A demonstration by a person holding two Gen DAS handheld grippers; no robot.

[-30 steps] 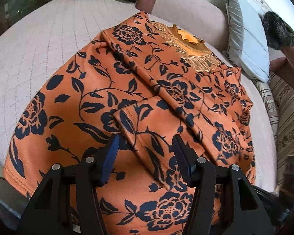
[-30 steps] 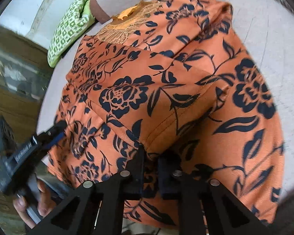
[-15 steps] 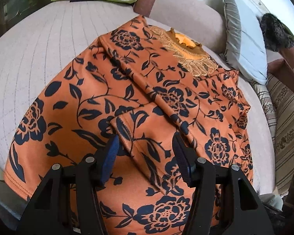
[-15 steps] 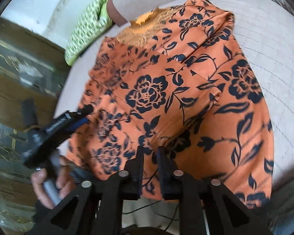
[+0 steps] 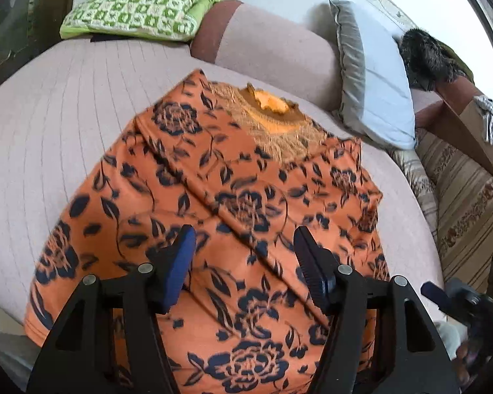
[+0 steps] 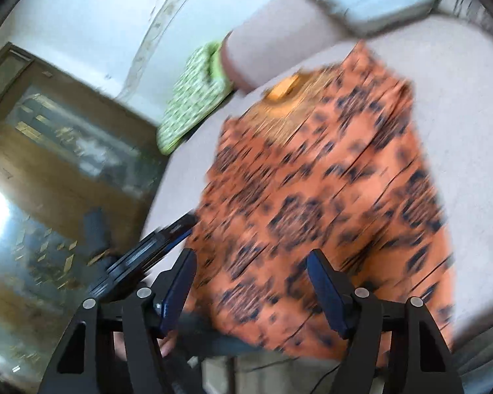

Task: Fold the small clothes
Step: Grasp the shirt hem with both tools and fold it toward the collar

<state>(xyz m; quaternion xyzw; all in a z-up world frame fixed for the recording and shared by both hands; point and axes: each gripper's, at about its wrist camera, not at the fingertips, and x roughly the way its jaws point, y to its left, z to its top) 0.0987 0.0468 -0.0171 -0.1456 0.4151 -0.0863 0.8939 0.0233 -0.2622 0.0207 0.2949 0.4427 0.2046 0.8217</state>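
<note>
An orange top with dark blue flowers (image 5: 233,197) lies flat on the pinkish bed, its neckline (image 5: 272,105) at the far end and both sides folded in over the middle. My left gripper (image 5: 243,256) is open and empty, held above the near part of the top. My right gripper (image 6: 253,282) is open and empty above the top's near hem; the top (image 6: 315,197) is motion-blurred in the right wrist view. The left gripper also shows in the right wrist view (image 6: 154,246), and the right gripper at the lower right of the left wrist view (image 5: 460,298).
A green patterned cushion (image 5: 141,10) and a pinkish bolster (image 5: 269,46) lie at the head of the bed. A pale blue pillow (image 5: 374,92) and a striped cloth (image 5: 466,210) are to the right. A wooden cabinet (image 6: 49,151) stands left of the bed (image 5: 49,105).
My right gripper has let go of the top's near edge, opened and pulled back and up. My left gripper has also drawn back from the top, still open.
</note>
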